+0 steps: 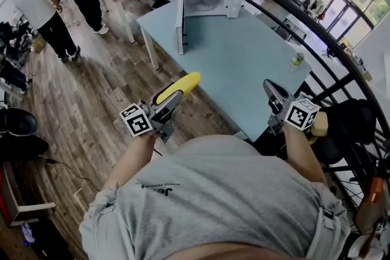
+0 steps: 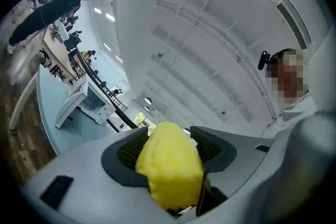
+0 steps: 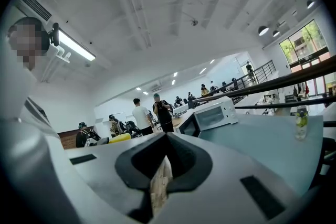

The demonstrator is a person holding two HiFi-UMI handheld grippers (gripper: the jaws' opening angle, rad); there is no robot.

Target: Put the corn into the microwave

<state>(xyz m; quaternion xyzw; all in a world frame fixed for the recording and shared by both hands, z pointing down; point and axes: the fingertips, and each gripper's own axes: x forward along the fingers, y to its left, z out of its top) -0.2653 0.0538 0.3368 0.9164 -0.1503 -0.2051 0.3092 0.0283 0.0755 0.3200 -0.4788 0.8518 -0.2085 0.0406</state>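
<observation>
Fingers [image 2: 125, 152] of the left gripper [image 1: 172, 100] clamp the yellow corn cob [image 1: 181, 86], held in the air just short of the blue table [image 1: 244, 70]. The right gripper [image 1: 269, 88] is closed and empty. This looks like the carrying step. Next, the cob must pass the microwave's [image 1: 210, 0] open door [image 1: 180, 24] and be released inside.

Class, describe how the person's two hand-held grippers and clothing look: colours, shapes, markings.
The left gripper and right gripper have smooth pale grey shells, with dark textured pads lining the jaws. Each carries a white cube printed with black square markers. The person wears a grey short-sleeved T-shirt.
</observation>
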